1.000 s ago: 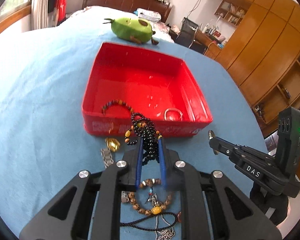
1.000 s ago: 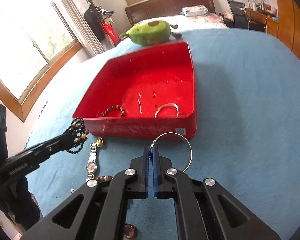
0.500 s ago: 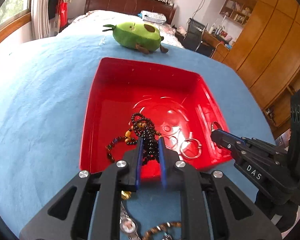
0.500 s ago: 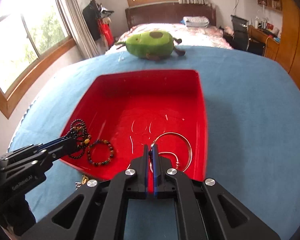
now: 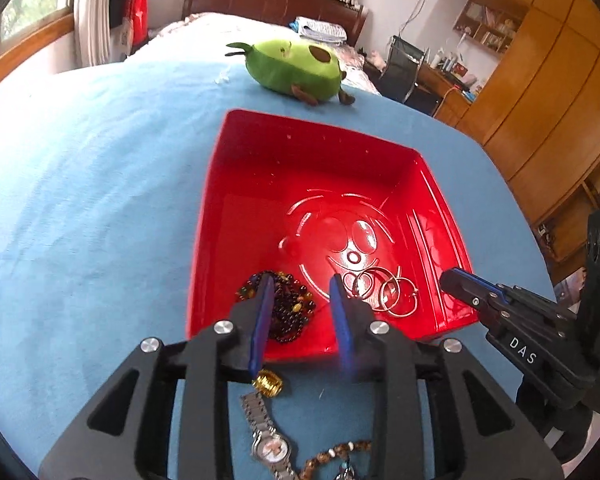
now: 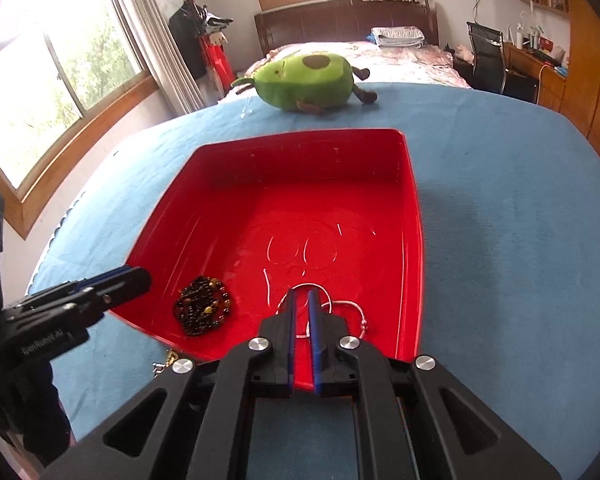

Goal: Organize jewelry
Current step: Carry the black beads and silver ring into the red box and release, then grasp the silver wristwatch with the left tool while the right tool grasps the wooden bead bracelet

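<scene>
A red tray (image 5: 320,136) (image 6: 412,208) stands on the blue cloth. My left gripper (image 5: 300,284) is open and empty above the tray's near left corner; the dark bead necklace (image 5: 288,312) (image 6: 202,312) lies piled in the tray below it. My right gripper (image 6: 302,298) is slightly open above the near right part of the tray; the silver bangles (image 5: 384,290) (image 6: 350,310) lie on the tray floor under it. A wristwatch (image 5: 266,436), a gold ring (image 5: 268,384) and a brown bead bracelet (image 5: 332,454) lie on the cloth in front of the tray.
A green avocado plush (image 5: 296,68) (image 6: 304,80) lies beyond the tray. The blue cloth (image 5: 80,200) spreads wide to the left and right (image 6: 520,240). A bed, a desk with a chair and wooden cabinets (image 5: 540,92) stand behind.
Both grippers moved forward over the tray and opened. The bead necklace dropped from the left gripper into the tray; the silver bangle dropped from the right gripper beside the other bangle.
</scene>
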{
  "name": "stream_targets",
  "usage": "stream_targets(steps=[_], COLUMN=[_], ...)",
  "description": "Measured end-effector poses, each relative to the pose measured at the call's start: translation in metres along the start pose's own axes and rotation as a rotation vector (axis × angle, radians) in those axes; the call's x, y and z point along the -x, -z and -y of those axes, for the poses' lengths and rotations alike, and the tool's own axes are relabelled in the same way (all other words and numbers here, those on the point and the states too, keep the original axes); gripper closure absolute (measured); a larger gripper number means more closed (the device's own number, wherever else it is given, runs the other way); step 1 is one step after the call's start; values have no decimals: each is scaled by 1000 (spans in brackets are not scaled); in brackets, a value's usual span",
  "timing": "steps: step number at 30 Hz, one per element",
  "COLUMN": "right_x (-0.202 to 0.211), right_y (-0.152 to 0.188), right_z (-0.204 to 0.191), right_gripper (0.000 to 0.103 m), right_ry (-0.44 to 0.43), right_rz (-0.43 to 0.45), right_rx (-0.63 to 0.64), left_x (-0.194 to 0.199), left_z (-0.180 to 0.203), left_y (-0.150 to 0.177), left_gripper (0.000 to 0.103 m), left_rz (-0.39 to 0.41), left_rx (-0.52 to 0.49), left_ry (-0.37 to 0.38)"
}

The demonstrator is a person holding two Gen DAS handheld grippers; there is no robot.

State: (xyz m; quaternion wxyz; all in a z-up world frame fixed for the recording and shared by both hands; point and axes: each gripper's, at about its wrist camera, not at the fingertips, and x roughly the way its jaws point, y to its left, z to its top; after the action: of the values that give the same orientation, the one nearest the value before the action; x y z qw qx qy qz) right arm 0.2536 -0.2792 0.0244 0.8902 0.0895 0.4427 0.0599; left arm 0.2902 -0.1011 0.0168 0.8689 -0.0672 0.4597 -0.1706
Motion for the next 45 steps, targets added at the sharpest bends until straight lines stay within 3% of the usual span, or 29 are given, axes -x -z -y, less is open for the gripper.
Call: stream_targets(steps=[13,17,22,25,35,45], right_x=[20,14,8,10,8,9], right_y=[25,42,66,90,106,108], right_z=[-25,-31,-36,-35,-36,-36], right_gripper=[96,96,96,96,96,96], right_ry=[-86,-118,-103,-141,-150,-163], right_rz=[-32,-86,-135,-150,-167,-170], right_rx=[35,35,38,27,11,9], left_x=[48,44,35,30,13,-7], left_z=[-8,-17,-39,-44,-36,-16], left_y=[41,64,94,104,112,108], left_gripper=[71,69,69,69,59,58], left_rz=[-19,-69,-143,-165,-190,-228], left_rx=[-42,-53,-26,-20,-26,-19], left_ry=[-69,-106,-99,-97,-90,-124])
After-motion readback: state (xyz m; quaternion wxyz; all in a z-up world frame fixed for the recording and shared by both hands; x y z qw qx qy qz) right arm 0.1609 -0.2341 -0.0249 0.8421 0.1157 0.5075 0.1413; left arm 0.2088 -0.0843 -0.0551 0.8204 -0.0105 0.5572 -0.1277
